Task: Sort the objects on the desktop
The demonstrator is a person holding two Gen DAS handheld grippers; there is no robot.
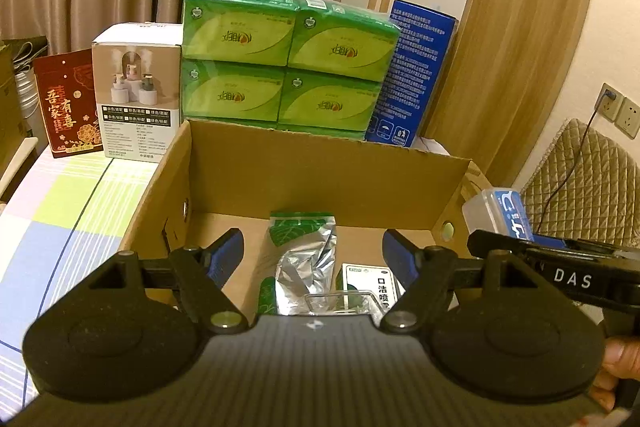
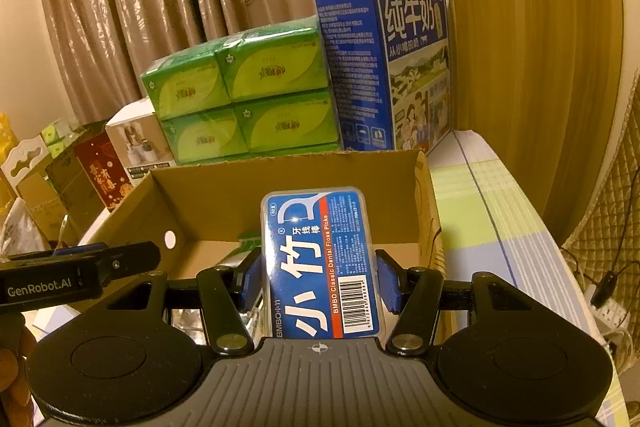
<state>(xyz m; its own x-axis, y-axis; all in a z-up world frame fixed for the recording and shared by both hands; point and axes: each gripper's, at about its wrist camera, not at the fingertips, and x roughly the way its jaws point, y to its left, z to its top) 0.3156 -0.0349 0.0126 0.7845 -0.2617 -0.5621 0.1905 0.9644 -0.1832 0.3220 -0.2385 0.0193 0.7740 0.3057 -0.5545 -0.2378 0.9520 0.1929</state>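
Left gripper (image 1: 313,255) held level above the near edge of an open cardboard box (image 1: 320,163), fingers (image 1: 230,247) spread wide with nothing between them. Right gripper (image 2: 318,277) held beside it, pointing over the same box; its blue-padded fingers (image 2: 386,281) are closed on the two long sides of a floss pick case (image 2: 320,263), which stands lengthwise between them and projects forward past the fingertips. In the left wrist view the same case (image 1: 502,213) appears to the right of the left fingers, above the box's right wall.

The case is a clear plastic box with rounded corners and a blue label edged in red. Legible print: "BMBO Classic Dental Floss Picks", "BMBO", large white Chinese characters, a white floss-pick outline and a barcode.

Ahead of and below the left fingers, on the box floor, lie a silver foil pouch (image 1: 306,259) with a green leaf-printed top and, just right of it, a small white and green carton (image 1: 370,285) printed with Chinese characters. A clear plastic piece (image 1: 340,301) lies in front of them; what it is cannot be told.

Beyond the box stand stacked green tissue packs (image 1: 280,59), a blue milk carton (image 2: 400,67) with large white Chinese characters, a white product box (image 1: 136,99) picturing small humidifiers, and a red packet (image 1: 66,103) with gold characters. The bench wears a checked cloth (image 1: 68,203). The gripper bodies read "DAS" and "GenRobot.AI".
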